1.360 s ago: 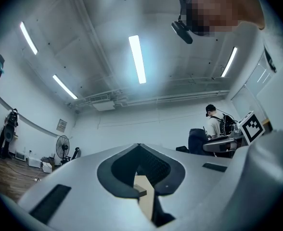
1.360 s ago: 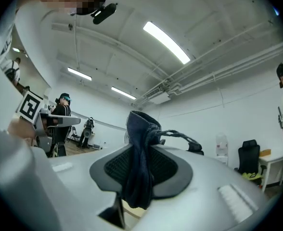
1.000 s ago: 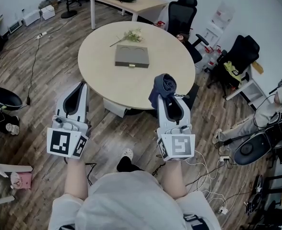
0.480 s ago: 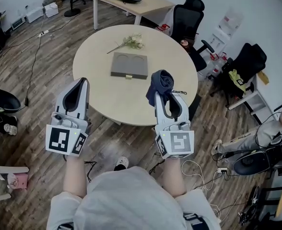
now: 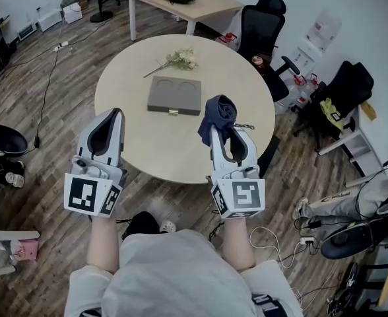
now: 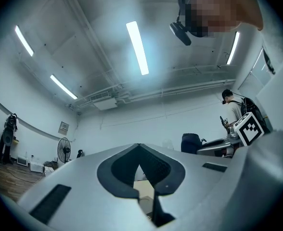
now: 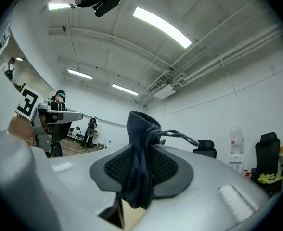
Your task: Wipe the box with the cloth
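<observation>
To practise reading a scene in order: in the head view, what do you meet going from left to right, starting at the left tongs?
left tongs → box → cloth → black office chair

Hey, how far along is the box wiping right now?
Done: the cloth is clamped in the right claw. In hand: it is held over the table, short of the box. Left: all the wiping; nothing touches the box. The left claw is shut, empty.
</observation>
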Demonstrator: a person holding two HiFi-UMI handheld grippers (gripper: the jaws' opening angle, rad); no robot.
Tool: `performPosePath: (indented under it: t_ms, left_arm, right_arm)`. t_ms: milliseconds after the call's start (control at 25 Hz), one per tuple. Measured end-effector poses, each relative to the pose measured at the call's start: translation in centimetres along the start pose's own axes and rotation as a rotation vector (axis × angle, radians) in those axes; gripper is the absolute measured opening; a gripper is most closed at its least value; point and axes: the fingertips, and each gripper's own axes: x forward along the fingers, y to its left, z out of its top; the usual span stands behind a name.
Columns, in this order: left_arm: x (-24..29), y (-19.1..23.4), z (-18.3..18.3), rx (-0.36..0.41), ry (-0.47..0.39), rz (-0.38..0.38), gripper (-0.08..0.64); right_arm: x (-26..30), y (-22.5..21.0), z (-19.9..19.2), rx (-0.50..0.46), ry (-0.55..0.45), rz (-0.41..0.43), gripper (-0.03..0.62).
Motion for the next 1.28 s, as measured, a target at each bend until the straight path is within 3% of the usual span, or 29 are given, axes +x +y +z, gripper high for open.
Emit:
performPosePath:
  t_ms: [600,1280]
  left_arm:
    - [6.4,5.2,-2.7,-0.017,0.007,-0.029,0.008]
    - [17.5,13.6,-7.1,-0.068,0.021,-0.147,0.008]
  right_arm:
    - [7.7,-1.3,-1.8,0.034,0.029,-0.027,0.114]
    - [19.8,-2.8,-4.2,0.038,0.082,-0.130,0.115]
